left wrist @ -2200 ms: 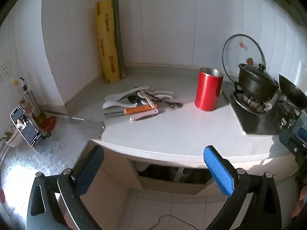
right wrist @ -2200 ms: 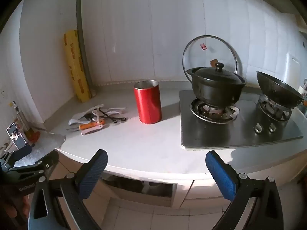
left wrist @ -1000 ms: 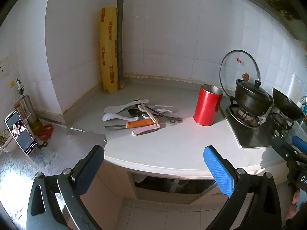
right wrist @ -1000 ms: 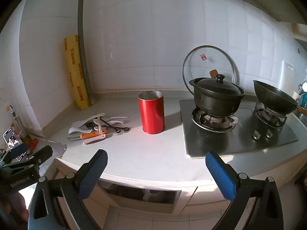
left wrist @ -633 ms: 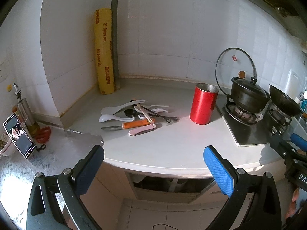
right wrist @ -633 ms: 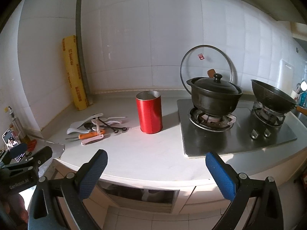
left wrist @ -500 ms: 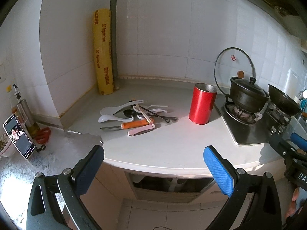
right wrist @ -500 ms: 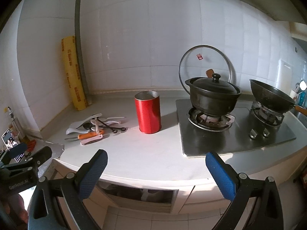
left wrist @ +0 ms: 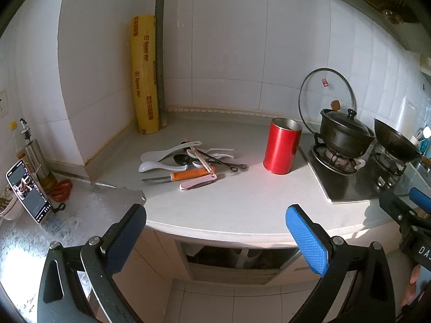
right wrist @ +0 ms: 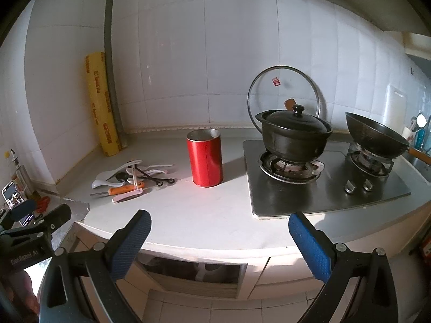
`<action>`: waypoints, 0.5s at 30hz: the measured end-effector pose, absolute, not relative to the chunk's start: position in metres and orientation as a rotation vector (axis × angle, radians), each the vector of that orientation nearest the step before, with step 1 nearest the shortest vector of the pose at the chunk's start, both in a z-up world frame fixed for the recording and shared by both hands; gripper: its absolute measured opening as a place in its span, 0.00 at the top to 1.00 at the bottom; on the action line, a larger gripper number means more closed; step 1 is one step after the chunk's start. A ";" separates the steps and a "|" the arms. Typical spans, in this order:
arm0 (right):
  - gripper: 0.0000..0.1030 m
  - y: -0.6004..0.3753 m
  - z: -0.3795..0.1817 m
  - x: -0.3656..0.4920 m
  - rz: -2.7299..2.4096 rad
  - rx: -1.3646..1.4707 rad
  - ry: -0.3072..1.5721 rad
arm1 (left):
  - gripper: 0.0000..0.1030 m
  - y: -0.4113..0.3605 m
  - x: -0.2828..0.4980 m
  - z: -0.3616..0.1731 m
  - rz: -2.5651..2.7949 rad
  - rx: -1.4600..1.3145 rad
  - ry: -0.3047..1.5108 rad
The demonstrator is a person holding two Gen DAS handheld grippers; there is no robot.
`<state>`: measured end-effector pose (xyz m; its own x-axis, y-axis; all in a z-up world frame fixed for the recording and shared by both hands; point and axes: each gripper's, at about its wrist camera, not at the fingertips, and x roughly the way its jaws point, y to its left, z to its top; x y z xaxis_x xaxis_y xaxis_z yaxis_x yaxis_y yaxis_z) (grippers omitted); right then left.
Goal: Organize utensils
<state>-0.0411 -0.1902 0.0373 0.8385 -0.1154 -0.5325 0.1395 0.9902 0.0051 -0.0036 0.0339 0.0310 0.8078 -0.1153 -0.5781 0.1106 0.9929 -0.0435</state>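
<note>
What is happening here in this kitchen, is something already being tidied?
Not yet. A person holds two grippers in front of the counter; the left gripper and the right gripper are both open and empty. The utensils, among them white spoons, an orange-handled knife and a pink tool, lie in a loose pile on the counter. The red canister stands upright to their right, near the stove.
</note>
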 end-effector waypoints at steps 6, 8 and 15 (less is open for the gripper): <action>0.00 -0.187 0.040 -0.048 -0.145 0.037 0.556 | 0.00 0.036 -0.007 0.032 -0.134 -0.012 0.616; 0.00 -0.186 0.040 -0.050 -0.148 0.034 0.556 | 0.00 0.037 -0.007 0.032 -0.138 -0.013 0.616; 0.00 -0.181 0.041 -0.050 -0.157 0.030 0.559 | 0.00 0.040 -0.004 0.032 -0.152 -0.009 0.619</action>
<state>-0.0499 -0.1813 0.0412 0.8362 -0.1406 -0.5300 0.1567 0.9875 -0.0147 -0.0041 0.0401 0.0319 0.8038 -0.1441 -0.5771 0.1389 0.9889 -0.0535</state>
